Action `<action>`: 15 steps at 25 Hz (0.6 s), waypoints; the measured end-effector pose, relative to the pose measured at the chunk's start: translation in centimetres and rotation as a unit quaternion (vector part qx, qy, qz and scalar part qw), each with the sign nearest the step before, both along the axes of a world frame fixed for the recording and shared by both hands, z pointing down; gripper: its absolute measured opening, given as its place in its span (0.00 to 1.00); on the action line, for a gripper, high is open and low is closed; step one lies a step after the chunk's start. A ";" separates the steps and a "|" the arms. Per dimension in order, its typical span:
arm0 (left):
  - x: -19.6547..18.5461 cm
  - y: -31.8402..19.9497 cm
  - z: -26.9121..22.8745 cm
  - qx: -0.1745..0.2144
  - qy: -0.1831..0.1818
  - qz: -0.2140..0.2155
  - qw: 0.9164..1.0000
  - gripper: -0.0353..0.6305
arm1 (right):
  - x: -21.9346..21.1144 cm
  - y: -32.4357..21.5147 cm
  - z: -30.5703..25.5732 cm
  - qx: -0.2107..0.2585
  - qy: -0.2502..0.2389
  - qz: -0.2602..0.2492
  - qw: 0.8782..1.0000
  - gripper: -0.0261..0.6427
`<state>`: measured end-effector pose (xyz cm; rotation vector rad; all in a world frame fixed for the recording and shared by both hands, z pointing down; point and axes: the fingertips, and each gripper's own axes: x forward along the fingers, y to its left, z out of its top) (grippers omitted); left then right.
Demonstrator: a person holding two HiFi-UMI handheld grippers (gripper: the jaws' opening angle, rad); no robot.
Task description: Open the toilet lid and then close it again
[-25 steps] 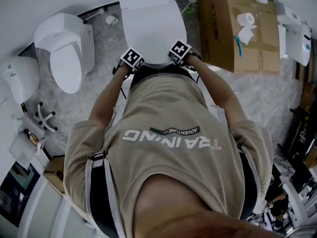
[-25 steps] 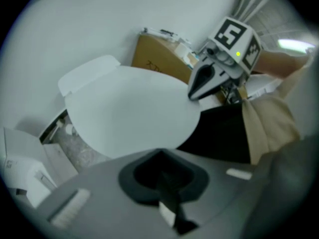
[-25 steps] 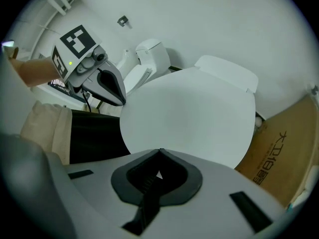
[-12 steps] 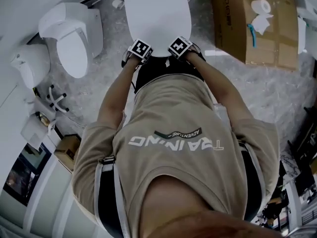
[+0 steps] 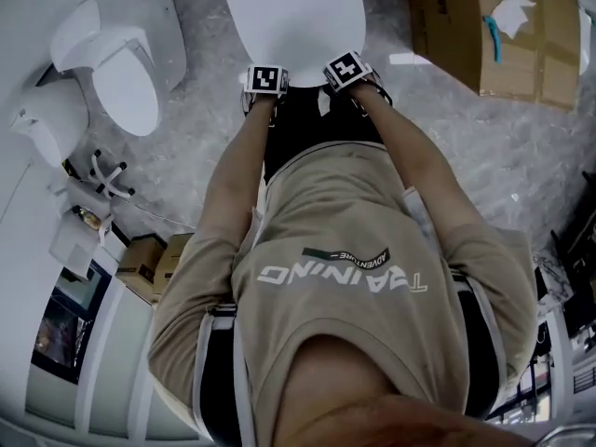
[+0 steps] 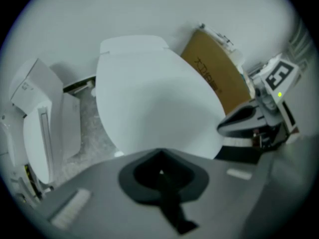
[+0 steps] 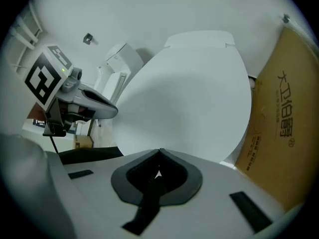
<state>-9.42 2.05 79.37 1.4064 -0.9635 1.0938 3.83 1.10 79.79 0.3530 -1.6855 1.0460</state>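
White toilet lid [image 5: 291, 12] is lying at twelve o'clock; my left gripper [image 6: 159, 154] and right gripper [image 7: 159, 156] are showing fingers pressed together, empty.

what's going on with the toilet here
A person stands over a white toilet, holding the left gripper and the right gripper side by side at the front edge of its lid. Both pairs of jaws are together. The lid looks down. Whether either gripper pinches the rim is unclear.

The grey speckled floor [image 5: 438, 119] bears a toilet [image 5: 293, 12], a second toilet [image 5: 126, 59] beside it, and a box [image 5: 456, 45] opposite.
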 end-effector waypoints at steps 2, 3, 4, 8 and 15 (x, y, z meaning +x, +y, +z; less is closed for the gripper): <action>0.6 1.4 1.3 -0.027 0.013 -0.011 1.000 0.06 | 0.1 0.0 1.1 0.010 0.005 0.017 1.000 0.05; 0.9 2.2 1.8 -0.039 0.018 -0.017 0.999 0.06 | 0.3 0.1 1.6 0.014 0.006 0.025 1.000 0.05; 1.0 2.8 2.3 -0.045 0.016 -0.021 0.999 0.06 | 0.5 0.3 2.0 0.017 0.006 0.034 0.999 0.05; 0.4 3.1 4.2 -0.037 0.000 -0.027 0.999 0.06 | 1.0 0.7 4.0 0.022 -0.006 0.075 0.997 0.05; 0.7 3.9 7.7 -0.041 0.008 -0.028 0.999 0.06 | 1.3 1.3 7.7 0.019 -0.017 0.101 0.995 0.05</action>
